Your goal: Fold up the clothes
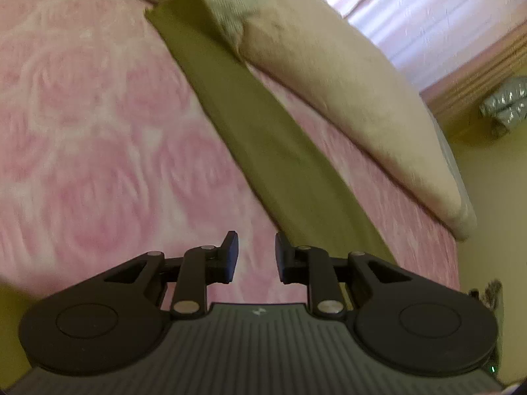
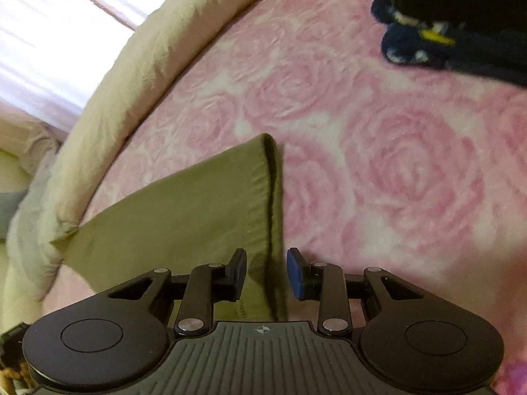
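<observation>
One olive garment flat on pink bedspread | judged light, limp, non-slippery | grasp hemmed edge corners | left gripper and right gripper both parted, holding nothing.

black linkage grippers (silver pivots), ribbed grey bodies.

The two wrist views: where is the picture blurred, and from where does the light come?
Left wrist view: the pink rose blanket and olive cloth are smeared by motion, while the left claw stays sharp; bright curtains sit upper right. Right wrist view: mostly sharper, the dark clothes blurred, the window light upper left.
</observation>
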A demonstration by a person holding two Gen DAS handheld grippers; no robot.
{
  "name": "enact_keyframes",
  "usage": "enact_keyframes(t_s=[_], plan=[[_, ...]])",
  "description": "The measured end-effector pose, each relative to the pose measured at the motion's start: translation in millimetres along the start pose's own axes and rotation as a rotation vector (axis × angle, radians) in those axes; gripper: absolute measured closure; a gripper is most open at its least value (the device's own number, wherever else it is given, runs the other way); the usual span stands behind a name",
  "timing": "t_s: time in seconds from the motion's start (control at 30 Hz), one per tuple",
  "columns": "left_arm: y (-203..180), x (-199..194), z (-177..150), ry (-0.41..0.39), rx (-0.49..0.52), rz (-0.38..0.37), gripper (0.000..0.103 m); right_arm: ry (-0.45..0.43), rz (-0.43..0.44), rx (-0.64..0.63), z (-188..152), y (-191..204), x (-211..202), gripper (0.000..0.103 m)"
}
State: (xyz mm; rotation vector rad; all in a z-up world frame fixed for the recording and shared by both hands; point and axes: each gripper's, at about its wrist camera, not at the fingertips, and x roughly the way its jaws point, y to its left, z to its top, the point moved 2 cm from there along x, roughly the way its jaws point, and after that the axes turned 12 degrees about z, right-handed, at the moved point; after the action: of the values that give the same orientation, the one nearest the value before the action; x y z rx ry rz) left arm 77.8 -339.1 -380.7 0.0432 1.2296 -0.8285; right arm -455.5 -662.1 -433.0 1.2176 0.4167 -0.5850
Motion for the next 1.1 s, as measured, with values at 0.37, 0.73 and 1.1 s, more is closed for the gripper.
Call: enact_keyframes(t_s=[0.37, 0.73, 1.1], plan=[[-33.2, -7.0, -56.8, 0.055, 0.024, -0.017, 0.084, 0.049, 0.083, -0.072, 1.6, -9.2, 8.3, 0.071], [-45.6, -8.9, -70.1, 0.049, 0.014, 0.000, 0.084, -0.045, 0.112, -0.087, 32.8, -12.5, 20.2, 0.071], [-51.8, -3.3, -76.4, 0.064, 0.004, 0.005, 0.083, -0.032, 0.223, 0.006, 46.3, -28.6, 26.5, 0.071]])
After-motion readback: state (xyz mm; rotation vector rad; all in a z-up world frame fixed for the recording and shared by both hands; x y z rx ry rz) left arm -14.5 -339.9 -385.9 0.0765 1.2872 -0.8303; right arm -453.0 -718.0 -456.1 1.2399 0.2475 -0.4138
